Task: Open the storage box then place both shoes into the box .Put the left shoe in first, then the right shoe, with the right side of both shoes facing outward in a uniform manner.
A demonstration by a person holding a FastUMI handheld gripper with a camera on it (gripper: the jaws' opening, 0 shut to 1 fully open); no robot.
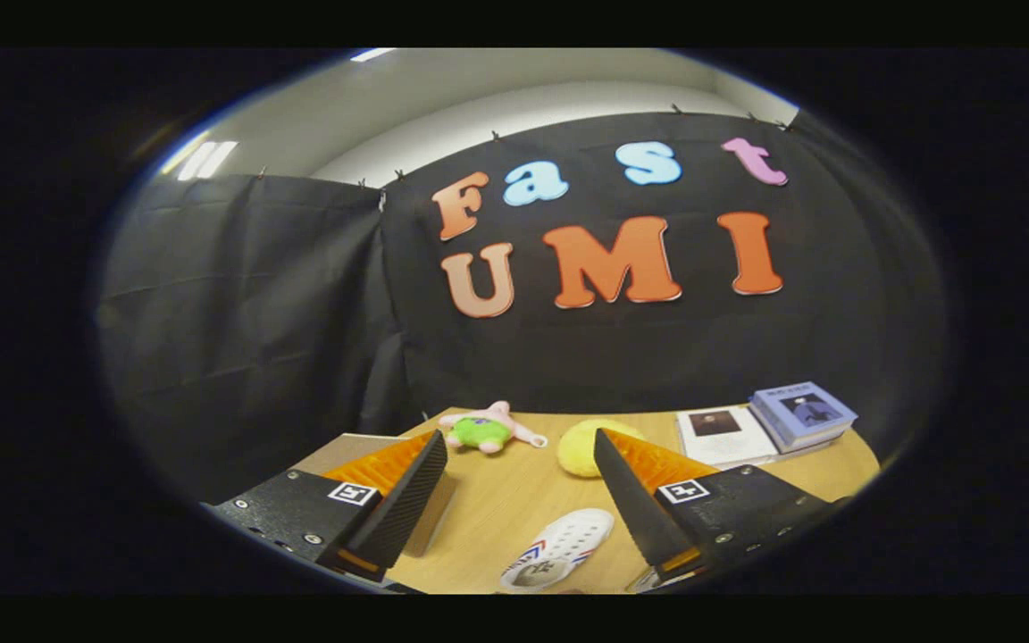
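My claw [520, 445] hangs spread wide and empty above the wooden table [514, 500]. A white perforated shoe [559, 546] lies near, between my fingers. The tan storage box [430, 527], I judge, sits left behind my left finger, awaiting opening first.

On the tan wooden table [514, 500], a white shoe [559, 546] with red-blue stripes lies nearer than the pink-and-green plush [488, 429] and yellow ball [588, 446].
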